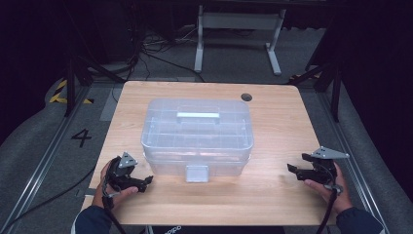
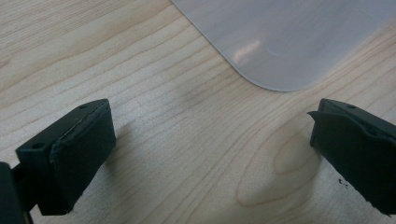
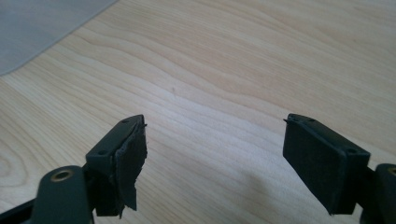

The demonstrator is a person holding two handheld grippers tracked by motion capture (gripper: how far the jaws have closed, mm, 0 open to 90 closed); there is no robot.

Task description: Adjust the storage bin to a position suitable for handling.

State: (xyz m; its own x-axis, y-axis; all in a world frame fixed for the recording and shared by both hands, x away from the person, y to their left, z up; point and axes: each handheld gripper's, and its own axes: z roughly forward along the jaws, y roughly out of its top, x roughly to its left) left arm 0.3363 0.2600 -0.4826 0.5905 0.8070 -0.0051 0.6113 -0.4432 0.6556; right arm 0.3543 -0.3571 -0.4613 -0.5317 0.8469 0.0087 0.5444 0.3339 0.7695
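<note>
- Tabletop (image 1: 272, 141) of pale wood grain fills the middle of the high view; its edges are rounded, and a small dark round spot (image 1: 247, 97) sits near its upper right, just past the box.
- Clear plastic storage box (image 1: 197, 136) stands at the centre of the table, lid on, with a flat handle (image 1: 197, 115) on top and a latch (image 1: 197, 173) on the side facing you; dividers show faintly through the lid.
- Your left gripper (image 1: 146, 181) rests at the lower left of the high view, just beside the box's near left corner without touching it; its jaws stand wide apart with nothing between them; in the left gripper view a rounded corner of the box sits at the upper right above bare wood.
- Your right gripper (image 1: 291, 168) sits at the lower right of the high view, well apart from the box; its jaws are parted with only bare wood between them; a corner of the box shows at the upper left of the right gripper view.
- Grey carpet floor (image 1: 39, 141) surrounds the table; a metal rail (image 1: 48, 156) runs along the left side, with a black figure "4" (image 1: 81, 137) beside it and yellow-black tape (image 1: 61, 92) further up.
- White table frame (image 1: 238, 29) stands at the top centre; cables (image 1: 151, 53) lie on the floor at the upper left; the rest of the room is dark.
</note>
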